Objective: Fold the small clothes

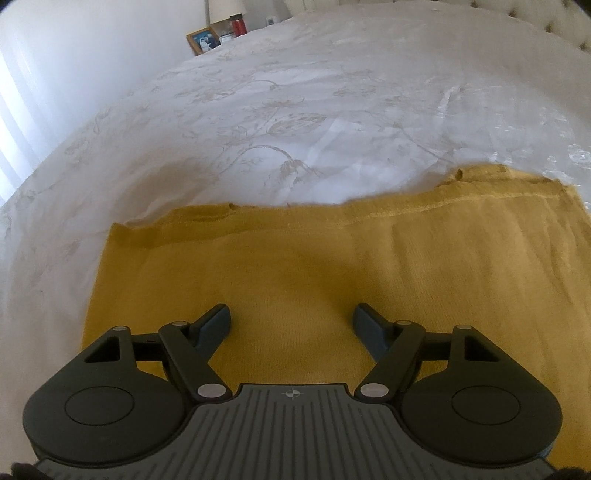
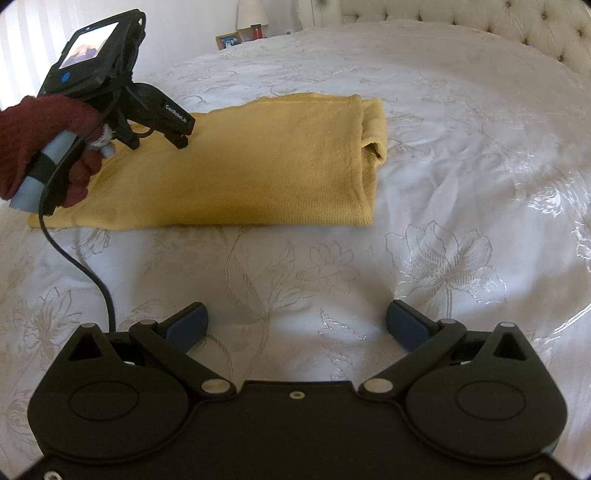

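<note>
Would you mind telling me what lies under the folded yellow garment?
The yellow garment lies flat on the white embroidered bedspread, which shows on all sides of it. The bedspread directly beneath is covered, and so are the garment's own lower folded layers.

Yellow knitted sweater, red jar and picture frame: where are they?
Yellow knitted sweater (image 2: 236,162): right wrist view, middle of the folded top.
Red jar (image 1: 238,25): left wrist view, its body.
Wooden picture frame (image 1: 204,40): left wrist view, the photo.
</note>
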Action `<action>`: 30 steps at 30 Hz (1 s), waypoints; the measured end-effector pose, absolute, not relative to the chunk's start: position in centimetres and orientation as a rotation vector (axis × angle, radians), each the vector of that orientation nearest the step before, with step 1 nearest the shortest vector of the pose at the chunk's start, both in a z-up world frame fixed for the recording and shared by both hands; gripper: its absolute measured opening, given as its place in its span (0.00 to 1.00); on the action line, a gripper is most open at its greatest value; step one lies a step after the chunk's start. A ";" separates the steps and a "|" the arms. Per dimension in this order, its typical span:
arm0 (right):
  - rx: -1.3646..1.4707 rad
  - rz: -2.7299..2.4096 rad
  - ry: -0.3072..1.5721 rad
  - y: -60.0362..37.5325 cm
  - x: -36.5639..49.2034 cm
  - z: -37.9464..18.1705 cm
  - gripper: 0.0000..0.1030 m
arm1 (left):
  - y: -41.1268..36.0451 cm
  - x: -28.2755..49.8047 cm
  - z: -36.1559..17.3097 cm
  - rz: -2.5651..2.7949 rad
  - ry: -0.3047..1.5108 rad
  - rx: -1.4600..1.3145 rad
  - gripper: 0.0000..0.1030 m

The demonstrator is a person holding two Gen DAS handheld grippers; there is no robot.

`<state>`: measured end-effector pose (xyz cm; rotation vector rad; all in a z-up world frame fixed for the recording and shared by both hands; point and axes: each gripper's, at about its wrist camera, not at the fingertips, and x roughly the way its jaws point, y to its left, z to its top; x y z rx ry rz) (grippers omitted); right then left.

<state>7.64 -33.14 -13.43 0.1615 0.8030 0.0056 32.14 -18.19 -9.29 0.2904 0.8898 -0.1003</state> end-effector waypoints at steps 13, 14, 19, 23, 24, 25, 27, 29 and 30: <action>0.181 0.012 0.788 -33.3 7.3 -13.4 1.00 | -14.7 23.4 -9.2 -0.208 0.950 0.162 0.72; 0.183 0.013 0.784 -33.3 7.3 -13.5 1.00 | -14.4 22.9 -9.2 -0.216 0.943 0.160 0.72; 0.232 0.036 0.751 -34.0 6.8 -13.5 1.00 | -12.0 21.6 -8.1 -0.235 0.905 0.123 0.72; 0.431 0.061 0.716 -36.5 6.8 -13.2 1.00 | -9.3 20.9 -7.1 -0.207 0.857 0.121 0.72; 0.510 0.065 0.703 -37.5 6.9 -13.2 1.00 | -8.5 20.8 -6.9 -0.204 0.840 0.125 0.72; 0.576 0.070 0.695 -38.4 7.1 -13.2 1.00 | -7.8 20.8 -6.6 -0.202 0.826 0.131 0.72; 0.658 0.081 0.692 -40.0 8.2 -13.3 1.00 | -6.5 20.9 -6.3 -0.195 0.801 0.144 0.72; 0.689 0.094 0.700 -41.3 9.9 -13.3 1.00 | -5.5 21.1 -6.1 -0.192 0.778 0.154 0.72; 0.700 0.106 0.705 -42.0 11.0 -13.3 1.00 | -5.1 21.3 -6.0 -0.191 0.768 0.159 0.72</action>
